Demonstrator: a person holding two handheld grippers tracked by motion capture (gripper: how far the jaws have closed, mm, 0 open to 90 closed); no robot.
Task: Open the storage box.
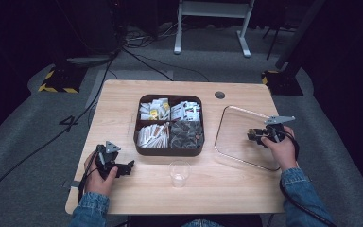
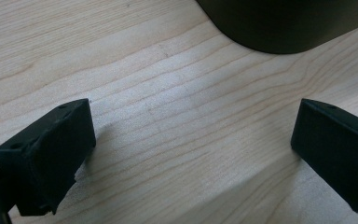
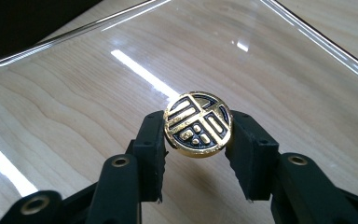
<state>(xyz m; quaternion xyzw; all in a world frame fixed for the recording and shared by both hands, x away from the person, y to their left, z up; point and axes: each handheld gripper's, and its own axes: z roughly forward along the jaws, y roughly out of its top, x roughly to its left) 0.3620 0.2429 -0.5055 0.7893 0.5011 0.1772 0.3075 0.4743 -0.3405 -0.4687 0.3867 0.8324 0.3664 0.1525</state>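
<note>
My right gripper (image 3: 197, 127) is shut on a round gold-and-black disc (image 3: 198, 123) with a stamped pattern, held just over the clear glass tray (image 3: 98, 70). From above, that right gripper (image 1: 255, 134) hangs over the right part of the tray (image 1: 227, 142) at the table's right side. My left gripper (image 1: 125, 168) rests low at the front left of the table, jaws wide apart. In the left gripper view the left gripper (image 2: 193, 144) has only bare wood between its black fingers (image 2: 51, 154), with the corner of the dark box (image 2: 279, 23) ahead.
A dark four-compartment box (image 1: 170, 151) of sachets and packets stands mid-table. A clear plastic cup (image 1: 179, 173) stands upright just in front of it. A cable hole (image 1: 220, 94) lies at the back right. Cables run over the floor to the left.
</note>
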